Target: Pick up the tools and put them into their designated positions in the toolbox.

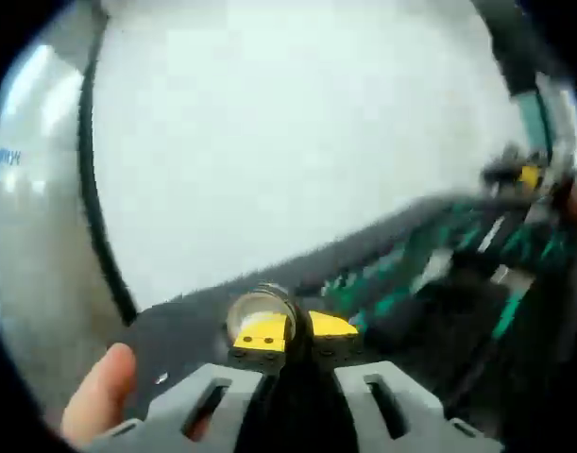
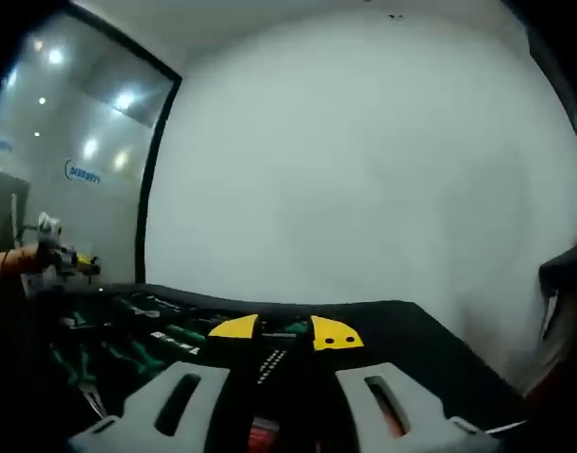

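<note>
In the left gripper view my left gripper [image 1: 296,332] has its yellow-tipped jaws close together on a small silvery tool [image 1: 260,310], whose round metal end sticks out above the left tip. Past it the open black toolbox [image 1: 222,316] stretches to the right, with green-handled tools [image 1: 430,269] in its slots, all blurred. My right gripper [image 1: 529,175] comes in at the far right. In the right gripper view that gripper [image 2: 284,330] is open with nothing between its tips, low over the toolbox [image 2: 401,330]. Green-handled tools [image 2: 127,349] lie to the left, and my left gripper [image 2: 61,257] hangs at the far left.
A person's finger [image 1: 99,392] shows at the lower left of the left gripper view. A plain white wall [image 2: 364,170] rises behind the toolbox. A glass partition with a dark frame [image 2: 151,170] stands to the left. A row of small bits [image 2: 272,361] lies in the tray just ahead of the right jaws.
</note>
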Motion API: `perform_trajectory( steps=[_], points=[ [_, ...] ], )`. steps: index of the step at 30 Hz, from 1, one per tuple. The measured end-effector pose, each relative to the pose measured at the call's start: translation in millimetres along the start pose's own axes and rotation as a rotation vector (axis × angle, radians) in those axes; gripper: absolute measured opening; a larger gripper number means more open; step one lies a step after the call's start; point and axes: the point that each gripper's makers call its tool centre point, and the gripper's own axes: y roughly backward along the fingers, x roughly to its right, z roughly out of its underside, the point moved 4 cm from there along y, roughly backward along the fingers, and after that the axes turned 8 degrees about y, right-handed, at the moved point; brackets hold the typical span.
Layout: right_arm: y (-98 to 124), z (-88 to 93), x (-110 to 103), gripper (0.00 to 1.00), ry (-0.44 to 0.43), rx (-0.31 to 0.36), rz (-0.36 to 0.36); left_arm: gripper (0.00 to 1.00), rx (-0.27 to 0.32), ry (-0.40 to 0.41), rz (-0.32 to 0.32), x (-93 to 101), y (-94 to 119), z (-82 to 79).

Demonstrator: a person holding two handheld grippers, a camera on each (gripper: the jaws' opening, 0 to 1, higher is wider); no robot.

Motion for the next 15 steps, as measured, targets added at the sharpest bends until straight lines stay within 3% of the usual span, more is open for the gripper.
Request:
perform_trajectory(
  steps=[2,3,4,7,9,10,11,12,13,14,15],
  points=[
    [1.1,-13.7,-8.7,0.18,0.04,0.067,-0.029,0.03,0.089,0.125,0.122,27.6,12.5,-29.6],
    [2.2,-19.4,-11.8,0.19,0.061,0.095,-0.037,0.03,0.116,0.165,0.222,48.1,18.7,-43.7],
    [4.9,-30.0,-18.4,0.2,0.111,0.145,-0.061,0.03,0.134,0.183,0.274,59.7,22.7,-51.4],
    [11.0,-48.1,-34.8,0.22,0.138,0.247,-0.144,0.03,0.194,0.211,0.4,97.3,34.2,-74.7],
    [18.9,-64.6,-63.0,0.25,0.138,0.277,-0.323,0.03,0.264,0.361,0.61,133.3,49.8,-93.8],
    [26.1,-86.0,-82.0,0.29,0.163,0.293,-0.397,0.03,0.278,0.462,0.751,155.1,61.8,-101.1],
    [31.9,-105.7,-96.1,0.32,0.184,0.355,-0.444,0.03,0.283,0.54,0.822,166.4,67.4,-104.5],
    [41.2,-133.3,-120.2,0.31,0.188,0.414,-0.547,0.03,0.284,0.568,0.899,178.3,72.5,-104.6],
    [45.8,-147.9,-135.2,0.31,0.182,0.427,-0.615,0.03,0.285,0.608,1.015,201.8,80.5,-103.7],
    [53.6,-167.9,-158.5,0.33,0.2,0.459,-0.716,0.03,0.284,0.638,1.069,212.4,83.6,-103.2],
    [58.0,-179.9,-172.2,0.37,0.228,0.491,-0.767,0.03,0.272,0.659,1.127,230.2,86.5,-99.9]
  ],
)
